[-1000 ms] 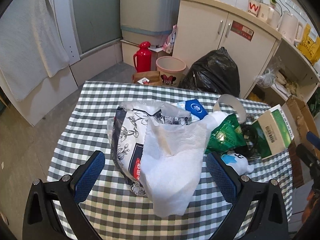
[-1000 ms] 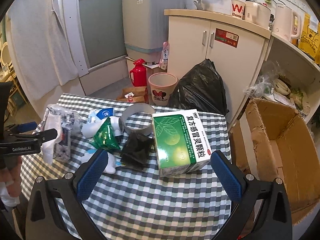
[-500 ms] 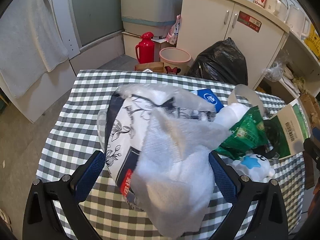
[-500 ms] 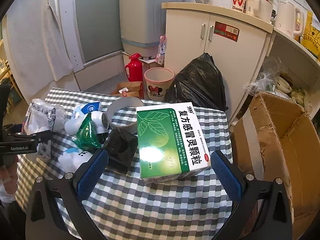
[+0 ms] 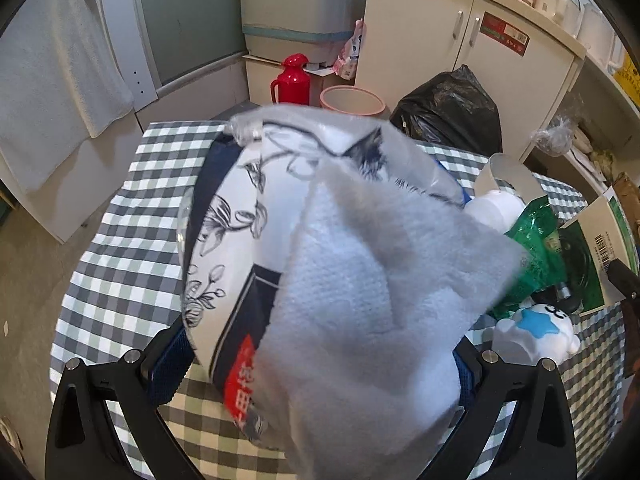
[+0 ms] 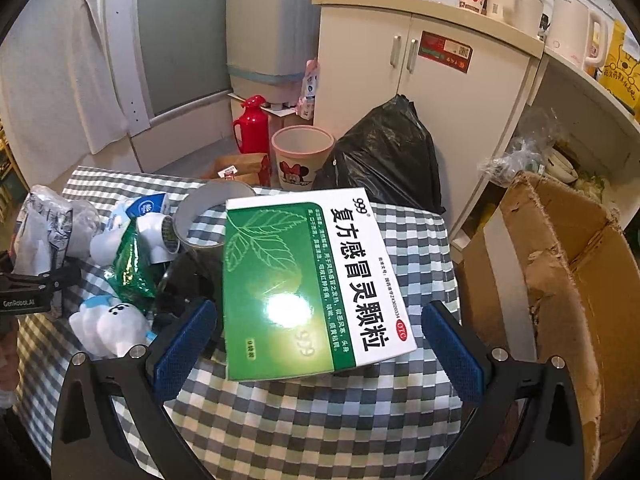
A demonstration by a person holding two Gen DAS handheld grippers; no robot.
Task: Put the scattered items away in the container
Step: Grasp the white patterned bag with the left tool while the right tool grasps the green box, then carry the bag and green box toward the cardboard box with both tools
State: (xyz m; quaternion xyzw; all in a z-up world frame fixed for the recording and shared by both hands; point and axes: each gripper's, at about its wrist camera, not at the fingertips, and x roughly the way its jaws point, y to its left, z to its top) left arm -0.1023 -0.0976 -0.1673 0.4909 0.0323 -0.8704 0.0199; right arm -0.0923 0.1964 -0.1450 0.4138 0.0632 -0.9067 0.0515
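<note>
Where clutter crowds the checked tablecloth [image 6: 416, 240], a cardboard box [image 6: 568, 264] stands beside it.

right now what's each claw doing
Left claw: open, straddling the tissue pack.
Right claw: open, straddling the green medicine box.

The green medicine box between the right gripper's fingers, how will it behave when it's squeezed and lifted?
The green medicine box looks like thin cardboard, so probably stiff but crushable. Its glossy face shows glare, so possibly slippery. It spans much of the right gripper opening, so it may tilt.

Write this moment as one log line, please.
left tool: around tissue pack | right tool: open around box | carton: waiting
</note>
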